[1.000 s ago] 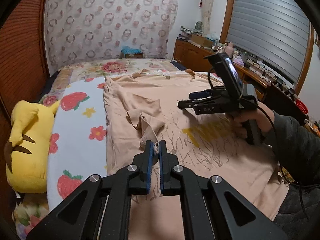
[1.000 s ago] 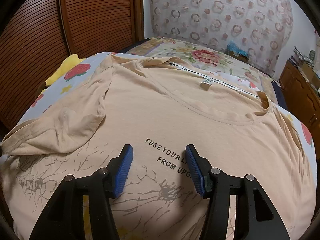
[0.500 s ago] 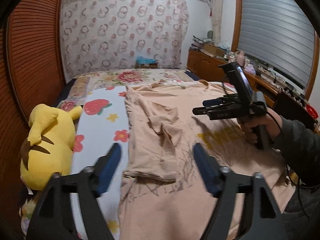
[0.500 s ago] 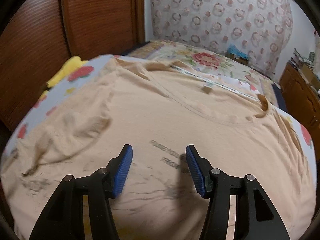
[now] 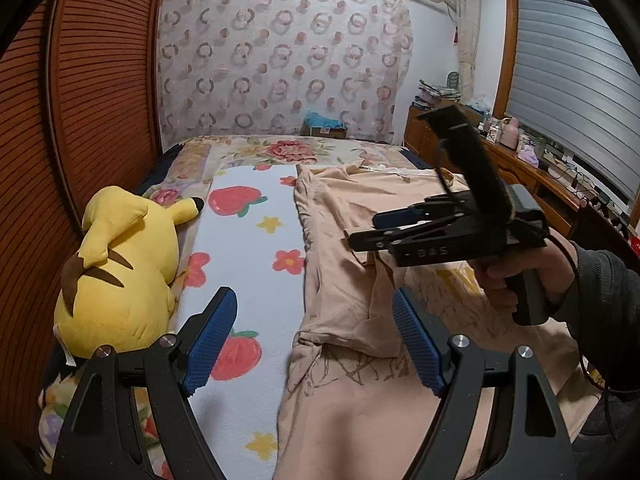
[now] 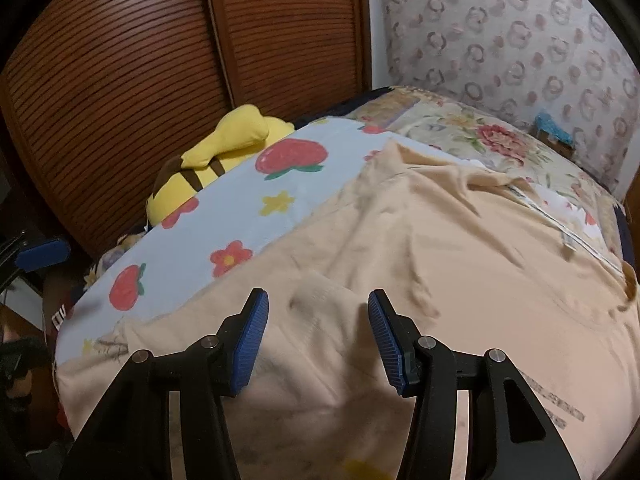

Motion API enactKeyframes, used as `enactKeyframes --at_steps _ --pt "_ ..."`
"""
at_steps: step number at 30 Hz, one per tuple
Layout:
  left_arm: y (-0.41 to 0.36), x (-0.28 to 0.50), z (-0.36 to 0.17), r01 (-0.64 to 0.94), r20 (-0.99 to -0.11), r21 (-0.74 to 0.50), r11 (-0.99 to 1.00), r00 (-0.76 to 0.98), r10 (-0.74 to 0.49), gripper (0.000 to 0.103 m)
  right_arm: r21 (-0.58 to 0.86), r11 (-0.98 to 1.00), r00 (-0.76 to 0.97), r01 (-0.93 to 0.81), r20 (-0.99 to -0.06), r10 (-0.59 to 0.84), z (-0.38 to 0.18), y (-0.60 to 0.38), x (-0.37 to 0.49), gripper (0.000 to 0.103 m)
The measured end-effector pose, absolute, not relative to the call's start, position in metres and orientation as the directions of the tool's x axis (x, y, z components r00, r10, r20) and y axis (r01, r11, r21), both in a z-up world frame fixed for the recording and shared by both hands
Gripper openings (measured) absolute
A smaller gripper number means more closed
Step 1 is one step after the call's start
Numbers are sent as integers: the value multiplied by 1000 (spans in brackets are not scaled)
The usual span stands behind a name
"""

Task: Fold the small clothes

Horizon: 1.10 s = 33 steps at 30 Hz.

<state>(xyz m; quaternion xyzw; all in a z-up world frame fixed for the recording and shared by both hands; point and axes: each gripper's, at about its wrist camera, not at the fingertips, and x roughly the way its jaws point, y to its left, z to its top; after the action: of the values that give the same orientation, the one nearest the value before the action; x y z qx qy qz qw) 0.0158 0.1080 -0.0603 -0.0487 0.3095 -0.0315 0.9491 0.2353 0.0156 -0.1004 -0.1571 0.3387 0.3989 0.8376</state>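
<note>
Overhead, left tongs (image 5: 314,338) gape empty above the peach shirt (image 5: 360,292); right tongs (image 6: 318,338) are closing, gripping nothing.

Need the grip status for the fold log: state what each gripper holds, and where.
Nothing is held. The left gripper is open above the T-shirt; the right gripper, jaws closing, touches no cloth.

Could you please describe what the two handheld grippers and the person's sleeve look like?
Both the left gripper and right gripper have black angular frames, silver pivot screws and ribbed blue pads. The right one carries pale lettering, a black cable and a pistol handle. The sleeve is dark grey.
</note>
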Motion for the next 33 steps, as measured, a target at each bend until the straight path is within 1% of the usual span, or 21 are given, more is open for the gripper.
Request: enactKeyframes --at_steps 1,4,5,6,7,8,9,15,20,26,28,30,31,32,33 --pt "108 16 -61 29 -585 -113 993 806 -90 81 0 633 453 -774 -698 555 -102 19 235 53" --pt "108 18 -64 27 -590 -118 993 802 -92 81 -44 646 474 -762 -718 510 -105 23 244 43" --pt "108 19 -64 28 -591 -119 993 801 -93 81 -58 649 485 -759 -716 503 -106 22 245 37" --pt "107 18 -65 29 -591 -119 992 801 -95 81 -64 648 489 -759 -713 503 -105 23 245 28" --pt "106 18 -65 31 -590 -119 992 801 -96 81 -64 647 490 -760 -711 504 -104 21 244 23" --pt "106 17 -65 32 -591 -118 993 801 -96 81 -60 647 488 -760 -710 507 -103 19 244 11" --pt "105 17 -66 32 -592 -117 993 800 -96 81 -54 646 487 -761 -706 515 -102 17 243 7" --pt "101 16 -64 36 -590 -111 993 802 -95 81 -10 655 512 -755 -633 580 -86 -17 223 4" --pt "96 18 -63 43 -590 -111 993 801 -100 81 20 669 524 -743 -605 600 -82 -58 211 4" --pt "88 23 -65 57 -599 -107 993 793 -110 81 -35 740 592 -672 -626 508 -100 -93 214 5" --pt "85 25 -66 61 -600 -107 992 792 -114 81 -22 755 596 -655 -630 499 -103 -100 217 14" --pt "82 28 -67 65 -608 -108 992 785 -118 81 -23 760 599 -649 -631 493 -105 -102 218 26" --pt "81 29 -68 65 -611 -106 992 783 -116 81 -24 759 597 -651 -634 492 -105 -102 217 29" --pt "80 31 -69 66 -614 -103 993 781 -116 81 -26 760 595 -650 -640 487 -107 -104 217 39" --pt "79 32 -69 68 -616 -101 993 779 -116 81 -26 763 593 -646 -646 480 -109 -106 216 46"
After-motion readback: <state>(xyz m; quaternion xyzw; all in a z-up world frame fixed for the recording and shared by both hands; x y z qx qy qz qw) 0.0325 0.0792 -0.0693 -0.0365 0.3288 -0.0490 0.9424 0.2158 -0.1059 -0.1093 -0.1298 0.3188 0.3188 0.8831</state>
